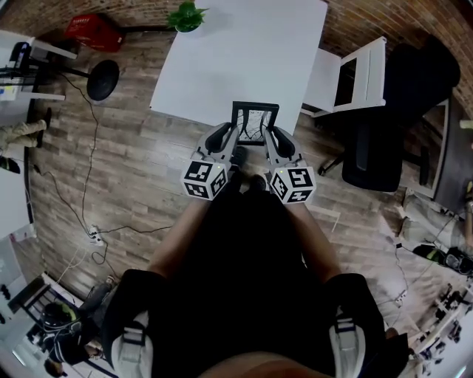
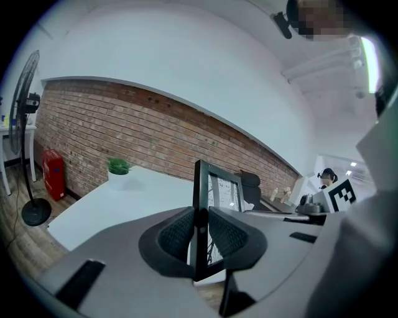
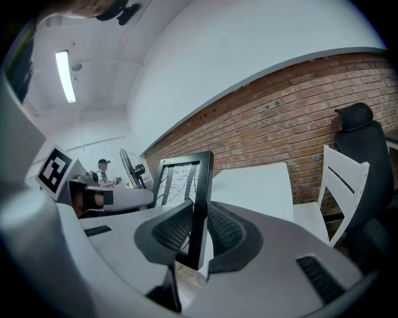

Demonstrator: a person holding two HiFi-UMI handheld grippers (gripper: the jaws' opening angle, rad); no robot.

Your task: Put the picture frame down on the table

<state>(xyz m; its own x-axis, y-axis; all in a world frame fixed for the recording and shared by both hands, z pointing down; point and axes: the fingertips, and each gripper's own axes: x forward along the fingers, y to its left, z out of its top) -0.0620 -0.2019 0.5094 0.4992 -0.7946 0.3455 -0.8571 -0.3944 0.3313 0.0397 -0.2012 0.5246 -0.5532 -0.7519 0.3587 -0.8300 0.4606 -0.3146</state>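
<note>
A black picture frame (image 1: pixel 253 122) with a branch print stands upright between my two grippers, over the near edge of the white table (image 1: pixel 244 52). My left gripper (image 1: pixel 236 136) is shut on the frame's left side bar (image 2: pixel 200 217). My right gripper (image 1: pixel 269 138) is shut on the frame's right side bar (image 3: pixel 200 205). Each gripper view shows the ribbed pads pressed against the bar from both sides. The frame's lower edge hangs at about the table's near edge; whether it touches the table I cannot tell.
A small green plant (image 1: pixel 186 16) stands at the table's far left corner. A white chair (image 1: pixel 353 77) and a black office chair (image 1: pixel 403 111) are to the right. A floor fan (image 1: pixel 102 78) and a red box (image 1: pixel 94 31) are left of the table.
</note>
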